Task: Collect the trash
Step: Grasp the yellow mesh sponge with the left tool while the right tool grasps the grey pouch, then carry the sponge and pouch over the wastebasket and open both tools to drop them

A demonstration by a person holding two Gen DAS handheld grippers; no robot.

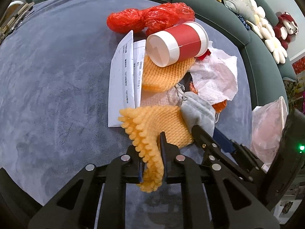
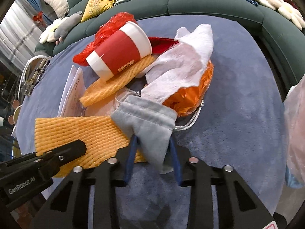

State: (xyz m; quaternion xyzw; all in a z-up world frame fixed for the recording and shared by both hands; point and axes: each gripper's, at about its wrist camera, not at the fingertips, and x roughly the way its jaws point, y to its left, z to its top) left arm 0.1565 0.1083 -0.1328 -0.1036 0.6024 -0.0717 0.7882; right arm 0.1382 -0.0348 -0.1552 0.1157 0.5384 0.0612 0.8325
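Observation:
A trash pile lies on the blue-grey cushion (image 1: 57,80). My left gripper (image 1: 150,152) is shut on the edge of an orange foam net (image 1: 160,124), also seen in the right wrist view (image 2: 80,133). My right gripper (image 2: 152,152) is shut on the bottom of a grey drawstring pouch (image 2: 150,126), which shows in the left wrist view (image 1: 196,112) too. Behind lie a red-and-white paper cup (image 1: 179,42) on its side, a second foam net (image 1: 164,74), white papers (image 1: 124,76), crumpled tissue (image 2: 183,66), an orange bag (image 2: 192,95) and a red plastic bag (image 1: 150,19).
A dark green sofa back (image 2: 190,3) with cushions (image 2: 103,2) and plush toys curves behind. A translucent pink bag (image 1: 266,129) sits at the right edge. A clipboard-like object (image 2: 34,76) lies at the left of the cushion.

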